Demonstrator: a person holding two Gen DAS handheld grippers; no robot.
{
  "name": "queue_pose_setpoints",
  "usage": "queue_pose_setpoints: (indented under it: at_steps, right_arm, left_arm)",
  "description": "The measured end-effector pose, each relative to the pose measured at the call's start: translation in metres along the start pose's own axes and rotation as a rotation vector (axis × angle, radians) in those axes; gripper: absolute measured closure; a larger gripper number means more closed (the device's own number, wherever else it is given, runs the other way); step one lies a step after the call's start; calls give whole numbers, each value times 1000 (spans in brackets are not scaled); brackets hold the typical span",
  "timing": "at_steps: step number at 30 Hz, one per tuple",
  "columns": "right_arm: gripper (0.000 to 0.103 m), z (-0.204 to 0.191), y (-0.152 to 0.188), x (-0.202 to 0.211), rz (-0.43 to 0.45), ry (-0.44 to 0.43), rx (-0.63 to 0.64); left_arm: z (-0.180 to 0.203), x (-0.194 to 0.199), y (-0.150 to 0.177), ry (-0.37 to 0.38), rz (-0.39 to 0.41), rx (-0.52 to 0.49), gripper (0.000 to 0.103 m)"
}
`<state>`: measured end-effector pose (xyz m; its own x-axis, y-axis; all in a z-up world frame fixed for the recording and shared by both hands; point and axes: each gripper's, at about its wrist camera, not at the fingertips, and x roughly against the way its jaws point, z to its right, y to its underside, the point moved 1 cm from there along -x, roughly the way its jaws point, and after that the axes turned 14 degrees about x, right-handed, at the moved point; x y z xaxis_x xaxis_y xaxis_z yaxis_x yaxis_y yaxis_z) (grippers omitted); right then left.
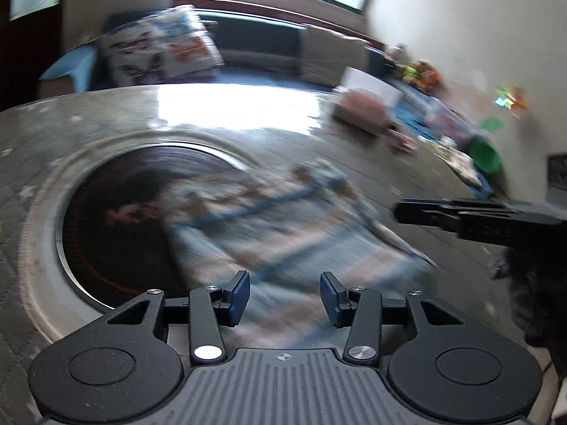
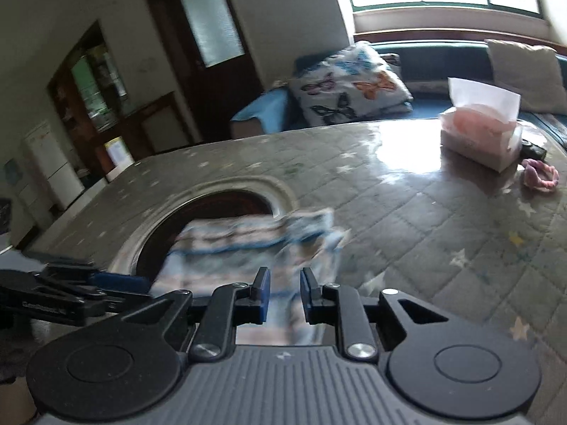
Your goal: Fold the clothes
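While angled down, both tools apart, empty

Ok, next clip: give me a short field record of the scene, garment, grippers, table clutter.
surface: quilted star-print table cover, round dark inset
garment: pale blue patterned cloth, lying partly over the inset, blurred
left hand-held gripper: open, nothing between the pads
right hand-held gripper: narrow gap, empty
clutter: tissue box, pink hair tie
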<state>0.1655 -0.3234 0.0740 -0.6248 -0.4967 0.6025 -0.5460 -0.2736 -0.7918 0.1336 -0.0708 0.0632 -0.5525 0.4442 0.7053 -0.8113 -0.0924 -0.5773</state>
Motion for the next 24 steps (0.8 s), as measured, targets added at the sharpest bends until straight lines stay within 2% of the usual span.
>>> queue_pose_setpoints:
  at_steps: [2,6,12,17,19,24]
  right_arm:
    - [85,-12,8,9,-1,-18,23]
    - [84,-28,26,11,-22,-23,64]
    - [82,-27,46,0,-53,-5,47]
    - [78,-27,42,3,-42,3,56]
    - [68,-29,35,4,-24,6,69]
    - [68,-32,35,-12,-58,-2,75]
  left_arm:
    - [5,0,12,24,-20,-20,57]
    - [5,-4,30,6,-43,-52,58]
    - [-11,-8,42,-21,-65,-47,61]
    - [-16,1,33,-11,-44,-25,61]
    - [-20,0,28,-14,-33,-7,61]
    - [-35,-9,18,-42,-48,47,62]
